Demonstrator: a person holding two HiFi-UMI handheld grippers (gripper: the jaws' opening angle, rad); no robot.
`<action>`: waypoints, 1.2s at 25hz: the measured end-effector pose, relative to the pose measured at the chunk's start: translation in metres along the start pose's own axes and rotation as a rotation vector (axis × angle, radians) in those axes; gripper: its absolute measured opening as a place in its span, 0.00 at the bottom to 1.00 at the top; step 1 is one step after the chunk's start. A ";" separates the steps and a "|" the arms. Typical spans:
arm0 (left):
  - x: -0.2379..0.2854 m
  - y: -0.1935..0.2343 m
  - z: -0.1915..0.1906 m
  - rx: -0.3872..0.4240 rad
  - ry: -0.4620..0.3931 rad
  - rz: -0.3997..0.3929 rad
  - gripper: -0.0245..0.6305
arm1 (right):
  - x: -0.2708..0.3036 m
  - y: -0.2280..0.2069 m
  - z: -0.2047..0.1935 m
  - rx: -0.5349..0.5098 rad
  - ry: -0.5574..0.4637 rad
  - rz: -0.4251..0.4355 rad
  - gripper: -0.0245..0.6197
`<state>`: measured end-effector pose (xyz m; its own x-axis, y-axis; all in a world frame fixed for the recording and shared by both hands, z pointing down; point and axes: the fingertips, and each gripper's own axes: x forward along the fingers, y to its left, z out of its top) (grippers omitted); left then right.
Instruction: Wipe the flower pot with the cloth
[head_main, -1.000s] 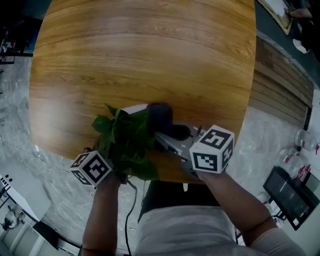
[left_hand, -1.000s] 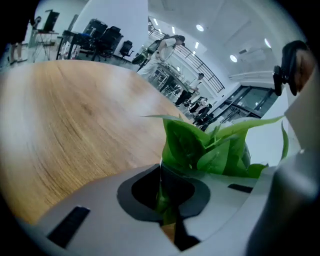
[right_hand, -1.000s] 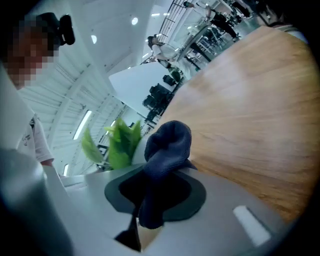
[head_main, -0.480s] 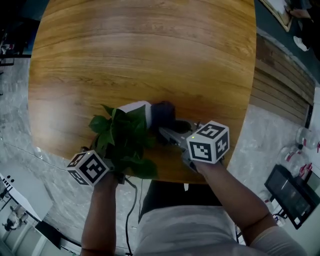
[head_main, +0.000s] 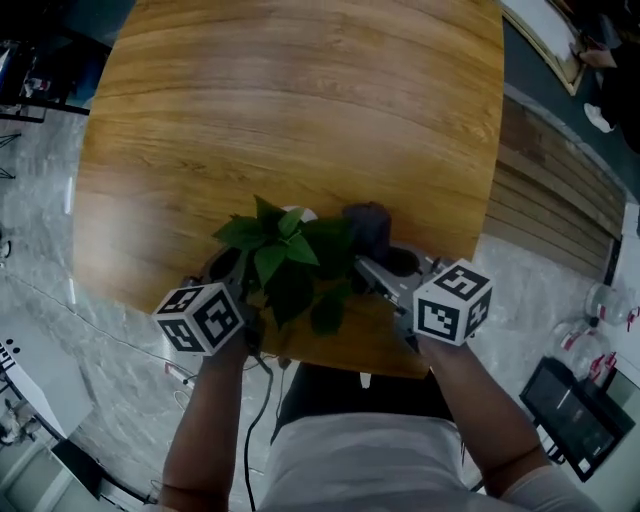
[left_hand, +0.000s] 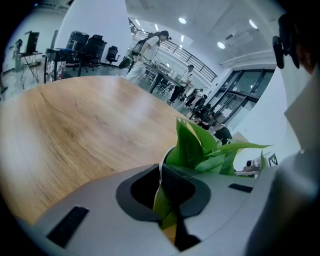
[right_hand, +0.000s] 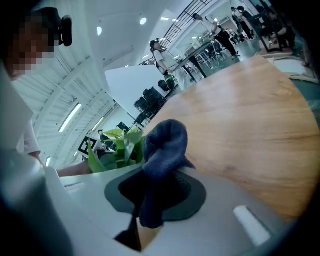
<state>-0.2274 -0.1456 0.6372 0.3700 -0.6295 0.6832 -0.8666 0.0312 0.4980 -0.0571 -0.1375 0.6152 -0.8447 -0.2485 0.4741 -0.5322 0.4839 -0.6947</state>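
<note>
Seemingly left hand-held gripper pinching pot rim, right hand-held gripper clamping crumpled cloth

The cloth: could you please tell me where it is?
Head view: the dark cloth is pinched in the right gripper, right of the flower pot, near the front of the table.

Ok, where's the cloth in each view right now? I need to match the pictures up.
Head view: cloth, centre, just right of the leaves.
Left gripper view: not in it; only the flower pot rim and leaves show.
Right gripper view: cloth, lower centre, bunched upward.
Shared landmark: the green leaves, which sit left of the cloth in the right gripper view.
</note>
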 end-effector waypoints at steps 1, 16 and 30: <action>0.000 -0.003 0.002 0.004 -0.001 0.003 0.07 | -0.006 -0.001 0.005 0.003 -0.012 -0.007 0.14; -0.014 -0.044 0.037 0.073 -0.079 0.046 0.16 | -0.086 0.013 0.059 -0.073 -0.143 -0.042 0.14; -0.140 -0.159 0.104 0.176 -0.403 0.033 0.07 | -0.136 0.129 0.113 -0.395 -0.192 0.075 0.14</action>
<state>-0.1766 -0.1428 0.4068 0.2116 -0.8840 0.4170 -0.9324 -0.0546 0.3574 -0.0172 -0.1361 0.3996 -0.8954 -0.3335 0.2950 -0.4376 0.7811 -0.4455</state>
